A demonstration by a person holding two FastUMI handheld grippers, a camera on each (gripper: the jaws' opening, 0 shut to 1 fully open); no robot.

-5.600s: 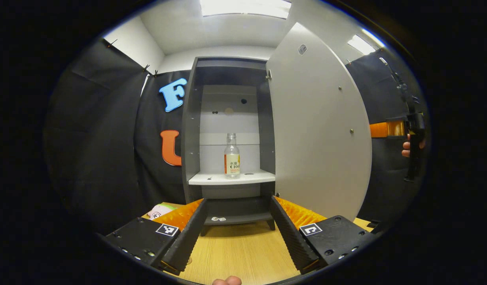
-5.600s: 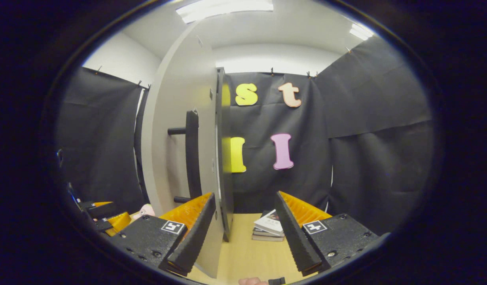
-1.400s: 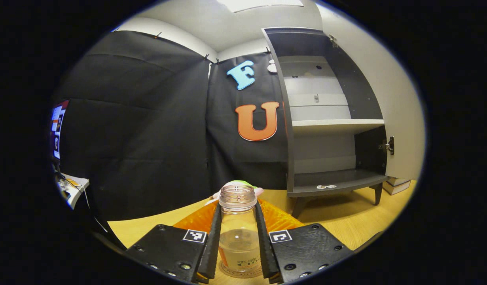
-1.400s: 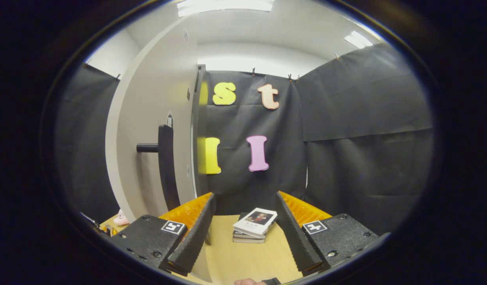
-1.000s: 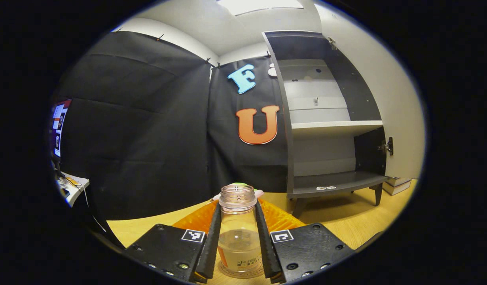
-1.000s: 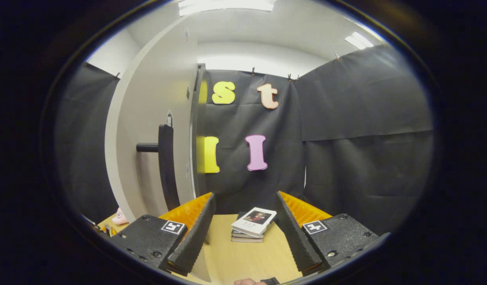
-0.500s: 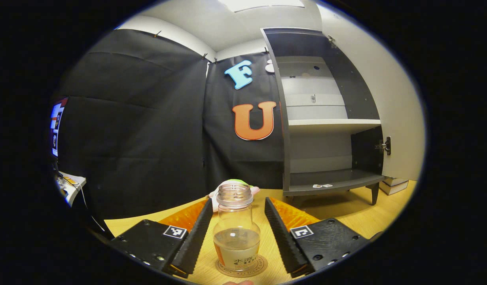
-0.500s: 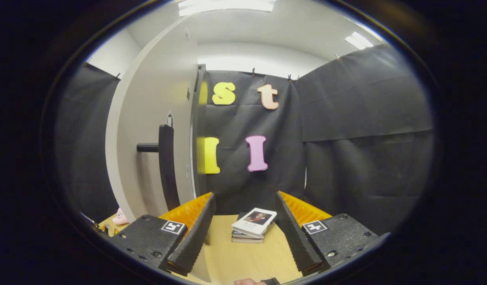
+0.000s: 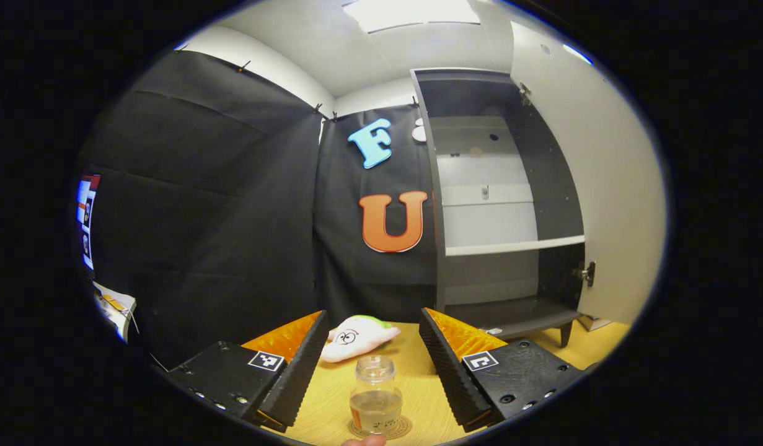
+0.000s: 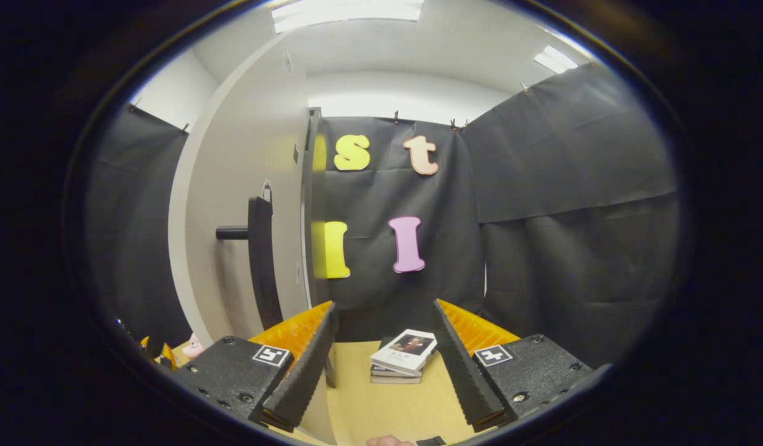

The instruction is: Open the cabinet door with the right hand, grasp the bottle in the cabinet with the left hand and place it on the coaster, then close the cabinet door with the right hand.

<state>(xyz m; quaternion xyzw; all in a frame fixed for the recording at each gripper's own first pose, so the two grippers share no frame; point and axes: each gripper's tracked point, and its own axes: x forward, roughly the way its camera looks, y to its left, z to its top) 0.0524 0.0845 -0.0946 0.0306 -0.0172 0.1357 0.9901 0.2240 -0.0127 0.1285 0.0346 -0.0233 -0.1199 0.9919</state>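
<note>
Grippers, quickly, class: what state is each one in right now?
Left gripper: open, holding nothing; the bottle stands free on the coaster.
Right gripper: open, holding nothing.

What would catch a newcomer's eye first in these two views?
Probably the small clear bottle standing upright on its round coaster on the wooden table, between the open left tongs and touching neither finger. Behind it the cabinet gapes with bare shelves. In the right gripper view, the open door with its dark handle stands left of the right tongs.

Pink-and-green plush toy [image 9: 356, 336] lies on wooden table [image 9: 561, 347]. Stack of books [image 10: 403, 358] rests near booth wall.
</note>
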